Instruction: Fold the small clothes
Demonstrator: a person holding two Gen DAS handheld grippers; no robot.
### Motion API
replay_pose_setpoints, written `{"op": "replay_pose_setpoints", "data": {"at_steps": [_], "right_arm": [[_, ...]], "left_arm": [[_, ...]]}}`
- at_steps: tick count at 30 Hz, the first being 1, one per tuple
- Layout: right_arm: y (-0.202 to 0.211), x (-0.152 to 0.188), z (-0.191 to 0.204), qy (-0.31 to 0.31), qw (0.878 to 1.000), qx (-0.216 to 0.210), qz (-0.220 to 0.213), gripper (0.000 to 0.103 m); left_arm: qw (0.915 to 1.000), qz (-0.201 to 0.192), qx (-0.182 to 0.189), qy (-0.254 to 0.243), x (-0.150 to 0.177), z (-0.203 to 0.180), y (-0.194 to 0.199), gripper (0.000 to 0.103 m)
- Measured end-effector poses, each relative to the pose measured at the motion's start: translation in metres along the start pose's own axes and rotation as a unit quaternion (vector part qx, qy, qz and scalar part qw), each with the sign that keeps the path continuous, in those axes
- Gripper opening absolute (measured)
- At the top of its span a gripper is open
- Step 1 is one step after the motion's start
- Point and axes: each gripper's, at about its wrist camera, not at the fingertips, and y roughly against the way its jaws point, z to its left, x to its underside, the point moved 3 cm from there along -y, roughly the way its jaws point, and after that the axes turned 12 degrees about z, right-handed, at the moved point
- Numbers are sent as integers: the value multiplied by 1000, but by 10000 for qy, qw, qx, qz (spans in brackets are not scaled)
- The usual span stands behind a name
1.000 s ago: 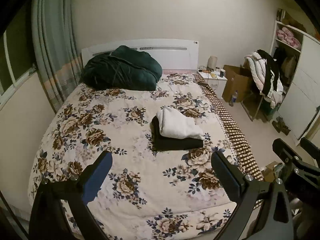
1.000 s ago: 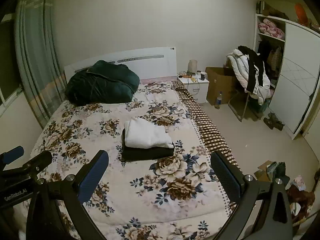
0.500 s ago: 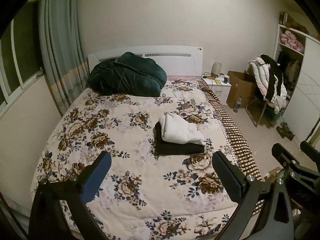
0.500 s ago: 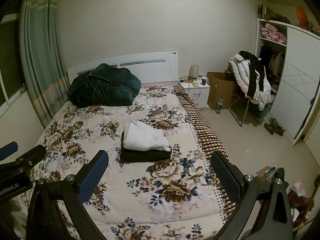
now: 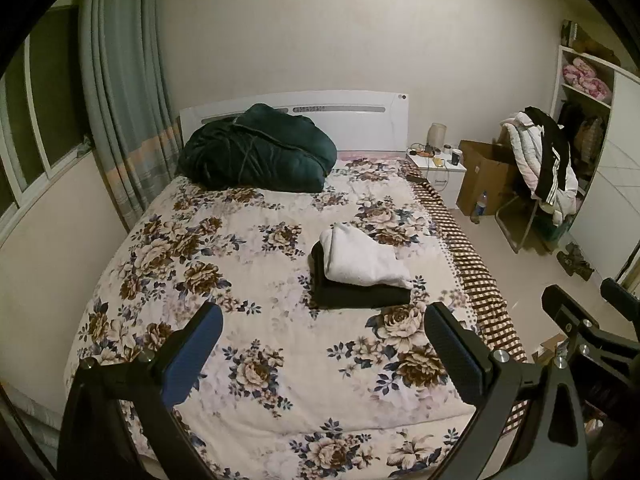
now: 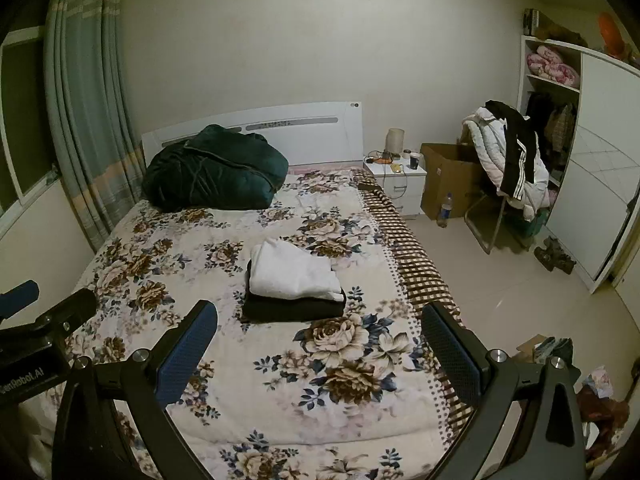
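Note:
A folded white garment (image 5: 362,258) (image 6: 294,270) lies on top of a folded black garment (image 5: 360,294) (image 6: 294,306), stacked on the floral bedspread (image 5: 256,288) (image 6: 224,280) right of the bed's middle. My left gripper (image 5: 322,330) hangs open above the foot of the bed, well short of the stack, with nothing between its fingers. My right gripper (image 6: 318,328) is open and empty too, held beside the left one. The right gripper's body shows at the right edge of the left wrist view, and the left gripper's body at the left edge of the right wrist view.
A dark green bundled duvet (image 5: 256,152) lies at the white headboard (image 5: 360,120). Right of the bed stand a nightstand (image 5: 440,170), a cardboard box (image 5: 484,176), a chair piled with jackets (image 5: 544,164) and a wardrobe (image 6: 600,176). Curtains (image 5: 120,100) hang left. Litter (image 6: 552,350) lies on the floor.
Both grippers have drawn back and risen from the bed, so the folded stack looks smaller and farther. Both stayed open and empty.

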Motion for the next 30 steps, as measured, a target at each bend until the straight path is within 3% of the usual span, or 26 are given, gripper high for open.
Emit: {"op": "replay_pose_setpoints", "data": {"at_steps": [30], "right_arm": [[-1, 2, 1, -23, 10000, -45, 5, 103]], "left_arm": [[10000, 13, -8, -28, 3, 1, -1, 103]]}}
